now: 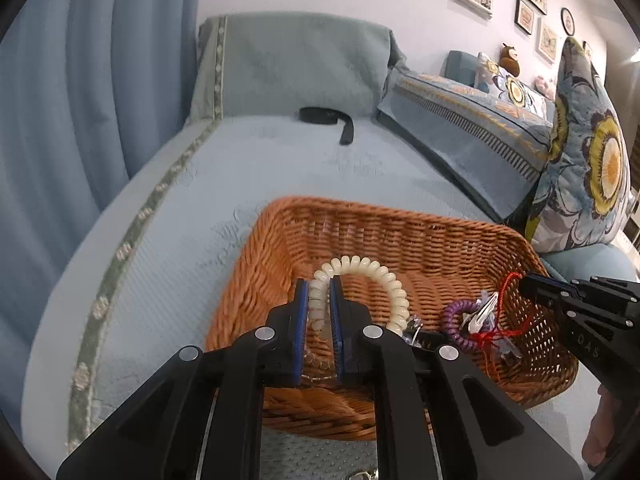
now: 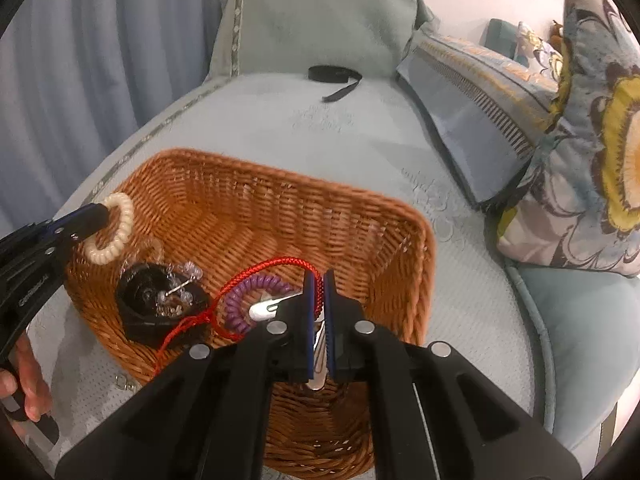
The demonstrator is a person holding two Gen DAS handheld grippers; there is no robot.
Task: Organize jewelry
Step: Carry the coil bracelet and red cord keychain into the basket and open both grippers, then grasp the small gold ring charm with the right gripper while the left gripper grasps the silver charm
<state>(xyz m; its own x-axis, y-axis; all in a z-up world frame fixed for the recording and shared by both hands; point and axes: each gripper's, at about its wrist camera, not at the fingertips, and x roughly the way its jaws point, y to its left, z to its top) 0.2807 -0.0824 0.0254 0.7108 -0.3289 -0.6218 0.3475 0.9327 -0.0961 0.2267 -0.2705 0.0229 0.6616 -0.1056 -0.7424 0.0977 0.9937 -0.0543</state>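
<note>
Left wrist view: my left tongs (image 1: 319,280) are pinching a cream coil band (image 1: 372,280), holding it up over the wicker basket (image 1: 400,232), which sits on the pale blue sofa seat (image 1: 240,160). To the right, inside the basket, I see a purple coil band (image 1: 456,320) with a red cord (image 1: 502,292) across it and some clear clips I can't make out well. At the far right my right tongs (image 1: 528,286) come in over the basket rim, gripping the cord. A black strap (image 1: 324,116) lies far back on the seat, and patterned cushions (image 1: 580,160) lean at the right.

In the right wrist view, the left tongs (image 2: 100,216) show at the left edge with the cream band (image 2: 112,232) in them, over the basket's (image 2: 360,220) left rim. A black piece (image 2: 160,304) with clear beads lies on the basket floor, then the purple band (image 2: 248,292). My right tongs (image 2: 318,276) are pressed together on the red cord (image 2: 264,268), which loops away left; a silver clip (image 2: 316,364) sits between the pads lower down.
</note>
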